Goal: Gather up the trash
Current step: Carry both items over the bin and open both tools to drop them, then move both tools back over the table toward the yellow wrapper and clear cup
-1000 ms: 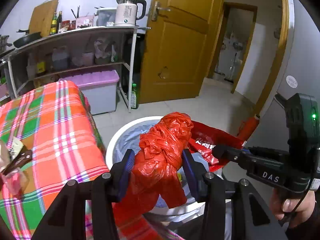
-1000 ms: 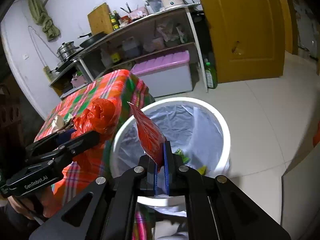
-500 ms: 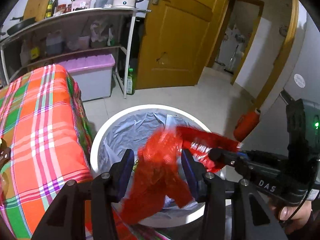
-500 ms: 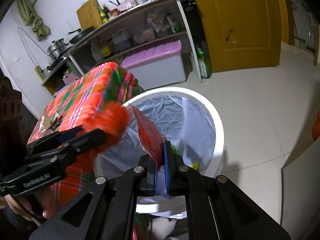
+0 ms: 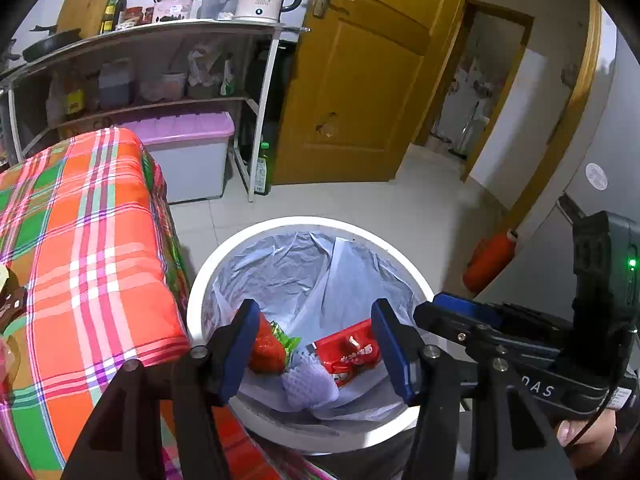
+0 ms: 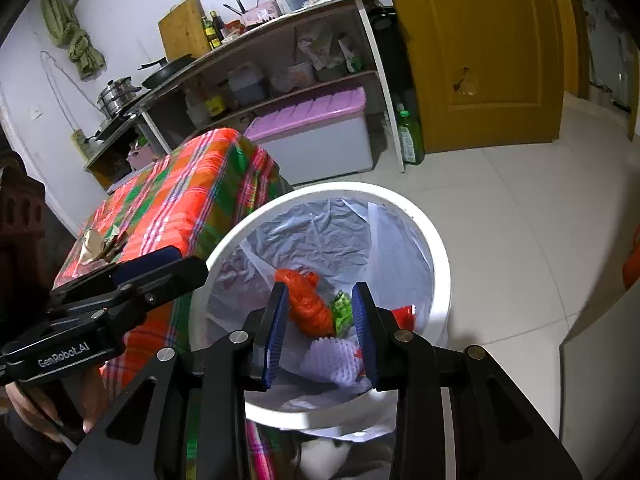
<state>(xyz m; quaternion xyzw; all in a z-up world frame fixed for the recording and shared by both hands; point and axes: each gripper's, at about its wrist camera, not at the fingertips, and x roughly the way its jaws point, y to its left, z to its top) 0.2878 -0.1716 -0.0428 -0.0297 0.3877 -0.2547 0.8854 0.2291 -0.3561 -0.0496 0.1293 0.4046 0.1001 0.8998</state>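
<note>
Both tools are held over the white trash bin [image 5: 224,264], which stands on the floor just beside the desk [image 5: 92,248] with its plaid cloth. The left tool [image 5: 314,354] is seen with jaws opening wide, nothing between them. The right tool [image 6: 320,328] is also opening, nothing gripped. Down inside the lined bin, the red plastic bag [image 6: 310,306] is seen lying by the near wall, the red snack wrapper [image 5: 348,354] beside it, a white foam net [image 5: 308,386] in front.
</note>
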